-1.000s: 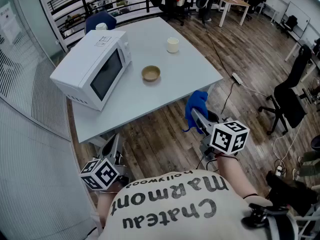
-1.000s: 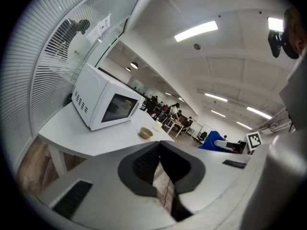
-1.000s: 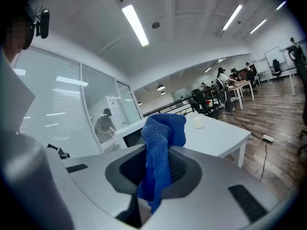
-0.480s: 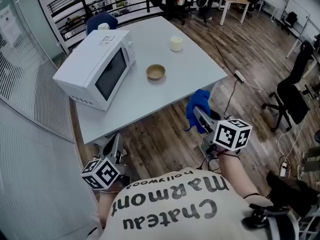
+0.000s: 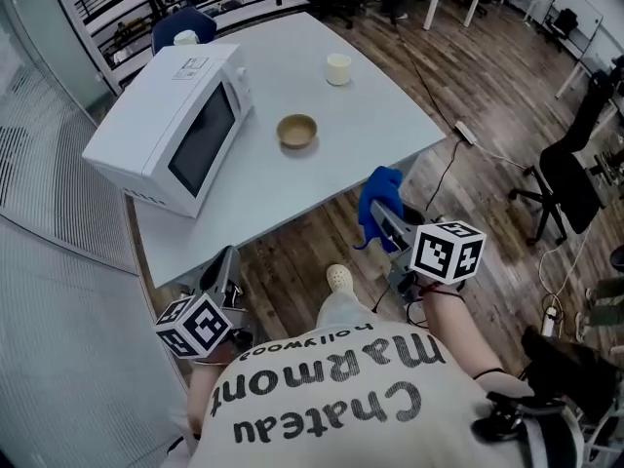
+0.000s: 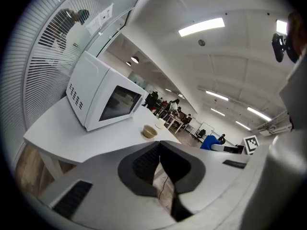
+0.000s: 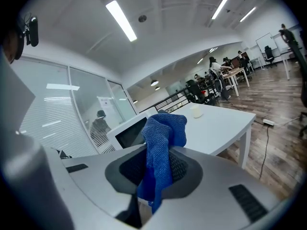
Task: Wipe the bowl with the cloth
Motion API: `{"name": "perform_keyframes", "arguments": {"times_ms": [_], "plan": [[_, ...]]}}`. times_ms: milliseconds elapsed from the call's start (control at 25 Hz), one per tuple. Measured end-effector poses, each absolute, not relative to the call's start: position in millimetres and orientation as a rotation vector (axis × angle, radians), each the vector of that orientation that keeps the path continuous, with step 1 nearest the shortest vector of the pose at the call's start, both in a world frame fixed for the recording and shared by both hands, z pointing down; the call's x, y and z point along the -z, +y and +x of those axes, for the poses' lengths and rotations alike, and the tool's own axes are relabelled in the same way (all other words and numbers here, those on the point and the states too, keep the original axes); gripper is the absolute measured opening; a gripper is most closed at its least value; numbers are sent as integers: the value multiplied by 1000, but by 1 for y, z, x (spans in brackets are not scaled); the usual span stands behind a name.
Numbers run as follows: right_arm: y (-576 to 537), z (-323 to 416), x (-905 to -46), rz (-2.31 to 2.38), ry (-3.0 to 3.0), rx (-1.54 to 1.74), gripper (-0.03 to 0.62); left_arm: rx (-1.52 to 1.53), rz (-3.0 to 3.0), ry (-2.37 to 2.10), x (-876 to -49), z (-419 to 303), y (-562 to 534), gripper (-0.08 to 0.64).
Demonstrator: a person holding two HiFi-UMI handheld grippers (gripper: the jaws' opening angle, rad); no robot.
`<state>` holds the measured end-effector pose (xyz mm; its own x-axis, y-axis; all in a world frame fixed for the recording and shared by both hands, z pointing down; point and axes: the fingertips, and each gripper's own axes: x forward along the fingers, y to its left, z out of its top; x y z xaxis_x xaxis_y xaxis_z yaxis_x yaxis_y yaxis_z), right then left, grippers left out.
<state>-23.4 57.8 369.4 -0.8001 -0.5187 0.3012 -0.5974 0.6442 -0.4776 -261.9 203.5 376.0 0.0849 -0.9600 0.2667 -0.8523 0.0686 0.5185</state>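
Observation:
A small tan bowl (image 5: 296, 131) sits near the middle of the white table (image 5: 390, 125); it also shows as the bowl (image 6: 149, 132) in the left gripper view. My right gripper (image 5: 382, 213) is shut on a blue cloth (image 5: 377, 199), held in the air off the table's near edge. The cloth (image 7: 160, 150) bunches up between the right gripper (image 7: 156, 169) jaws and hangs below them. My left gripper (image 5: 228, 266) is low at the table's near left corner, shut with nothing in it; its jaws meet in the left gripper (image 6: 159, 159) view.
A white microwave (image 5: 171, 125) stands on the table's left part, a cream cup (image 5: 337, 68) at the far side. A cable and power strip (image 5: 464, 133) lie on the wooden floor right of the table, a black office chair (image 5: 565, 178) farther right. The person's shoe (image 5: 338, 279) shows below.
Both grippers have moved a little toward the table and lower. The person's shoe has come into view on the floor. The cloth stays in the right gripper.

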Motion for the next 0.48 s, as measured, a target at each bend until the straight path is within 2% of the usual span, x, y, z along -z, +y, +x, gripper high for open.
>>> {"name": "perform_keyframes", "arguments": {"times_ms": [480], "plan": [[-96, -108, -351, 675, -2779, -799, 57, 270, 1756, -1854, -364, -297, 71, -6]]}}
